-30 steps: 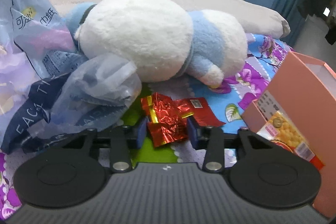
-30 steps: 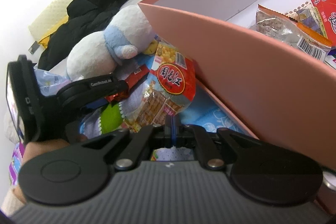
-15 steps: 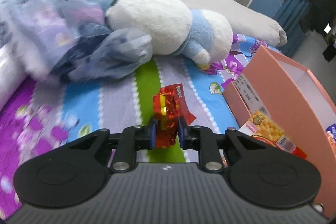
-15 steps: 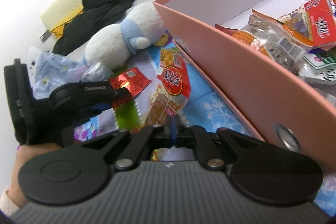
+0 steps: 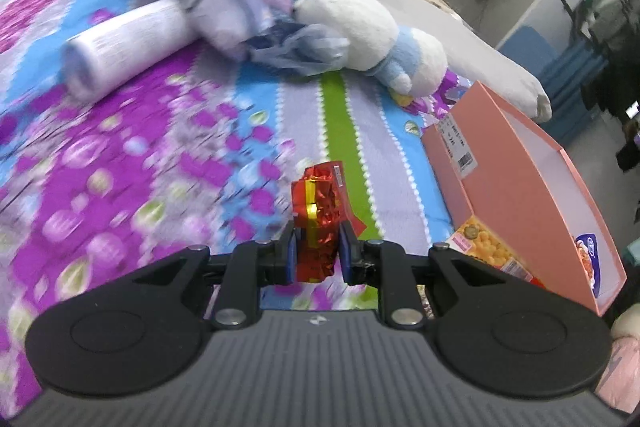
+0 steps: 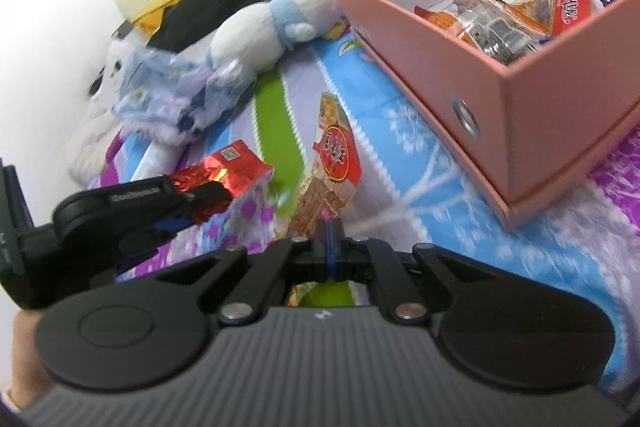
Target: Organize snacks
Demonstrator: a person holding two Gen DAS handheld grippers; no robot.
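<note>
Left of the pink box (image 5: pixel 520 163), above the flowered bedspread (image 5: pixel 120 167), my left gripper (image 5: pixel 317 254) tilts downward, its jaws clamped on the red foil snack packet (image 5: pixel 318 215), while my right gripper (image 6: pixel 329 254), angled down nearer the box, stays fully closed and empty.

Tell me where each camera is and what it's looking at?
Left wrist: rides on the left gripper, looking along its fingers over the bedspread; shows the fingers clamped on a red wrapper.
Right wrist: rides on the shut right gripper, looking toward the pink box; the left gripper and a hand show too.
Both see: wrapper, box, plush toy.
</note>
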